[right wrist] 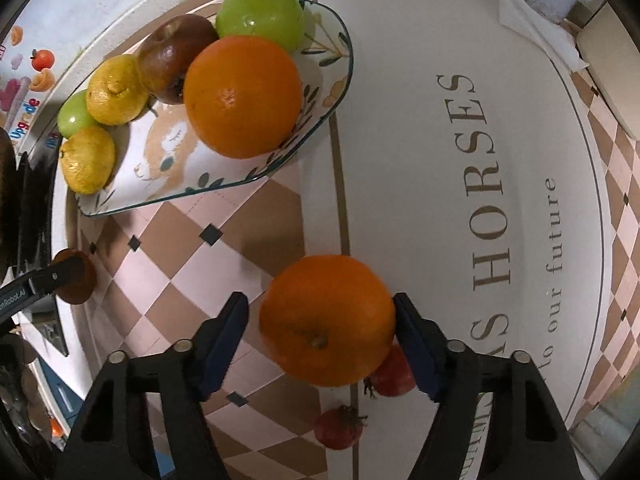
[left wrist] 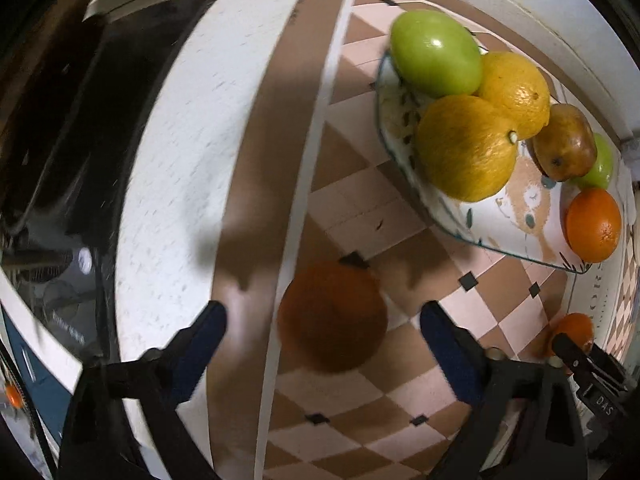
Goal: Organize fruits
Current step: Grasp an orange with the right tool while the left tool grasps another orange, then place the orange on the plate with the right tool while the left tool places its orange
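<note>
Plate (right wrist: 325, 92) – orange (right wrist: 243, 96), apples, lemons | loose orange (right wrist: 327, 320) – between right tool (right wrist: 322, 312) jaws

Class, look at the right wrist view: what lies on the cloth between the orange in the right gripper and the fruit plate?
Nothing: between the orange and the plate the checked tablecloth is bare.

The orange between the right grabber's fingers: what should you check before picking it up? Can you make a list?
1. Orange sits between the right gripper's fingers: ok.
2. Both pads press on it: not ok. The right pad touches; a gap shows at the left pad.
3. Small red fruits close behind the orange stay clear of the fingers: cannot tell.
4. Dish has room: ok, bare patch in its middle.
5. Left gripper is out of the way: ok, open over a dark orange fruit.
</note>
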`<state>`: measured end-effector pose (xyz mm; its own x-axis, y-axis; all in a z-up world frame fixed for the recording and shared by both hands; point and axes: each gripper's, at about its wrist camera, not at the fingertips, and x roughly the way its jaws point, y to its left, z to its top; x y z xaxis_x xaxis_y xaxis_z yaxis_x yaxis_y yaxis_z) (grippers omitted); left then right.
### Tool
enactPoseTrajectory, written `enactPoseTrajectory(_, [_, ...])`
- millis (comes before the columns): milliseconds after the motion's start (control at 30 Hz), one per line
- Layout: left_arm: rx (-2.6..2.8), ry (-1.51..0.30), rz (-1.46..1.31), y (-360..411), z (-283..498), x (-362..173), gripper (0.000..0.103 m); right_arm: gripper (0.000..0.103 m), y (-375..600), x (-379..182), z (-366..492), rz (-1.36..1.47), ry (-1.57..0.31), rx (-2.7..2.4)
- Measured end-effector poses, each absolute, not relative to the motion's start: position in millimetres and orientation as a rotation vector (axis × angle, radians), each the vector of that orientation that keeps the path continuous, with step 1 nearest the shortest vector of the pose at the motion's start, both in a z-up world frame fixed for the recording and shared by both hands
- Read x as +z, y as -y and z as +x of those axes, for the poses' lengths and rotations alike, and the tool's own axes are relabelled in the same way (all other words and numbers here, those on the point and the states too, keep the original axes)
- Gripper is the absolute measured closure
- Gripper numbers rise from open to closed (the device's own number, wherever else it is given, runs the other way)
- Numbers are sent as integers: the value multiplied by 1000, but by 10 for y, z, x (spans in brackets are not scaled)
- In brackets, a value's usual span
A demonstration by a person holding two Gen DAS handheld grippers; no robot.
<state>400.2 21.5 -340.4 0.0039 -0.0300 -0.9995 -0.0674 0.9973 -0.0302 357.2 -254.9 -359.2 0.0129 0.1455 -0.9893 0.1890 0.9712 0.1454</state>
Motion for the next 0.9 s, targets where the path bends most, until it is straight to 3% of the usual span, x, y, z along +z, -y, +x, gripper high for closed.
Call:
enactPoseTrajectory(67, [22,-1564,-85,-200,4027,-3438,39,35,2567,-3625,3581,270,-1560,-35])
enactPoseTrajectory(133, [19,-1565,-89,-209,4018,-3460,52,36,2586,-3628,3596,274,-1558,-31])
enactPoseTrajectory(400, [-7,-1522,-29,-17,3950,-3353,53,37,2610,-3634,3572,308,-1549,-18])
enactPoseTrajectory(767, [-203,-1430,-146,552,4012,-2546,53,37,2803,-3321,3570,559,-1473,56])
enactPoseTrajectory(900, [-235,-1427,-152,711,4233,-2516,53,37,2967,-3135,3754,646,-1419,57])
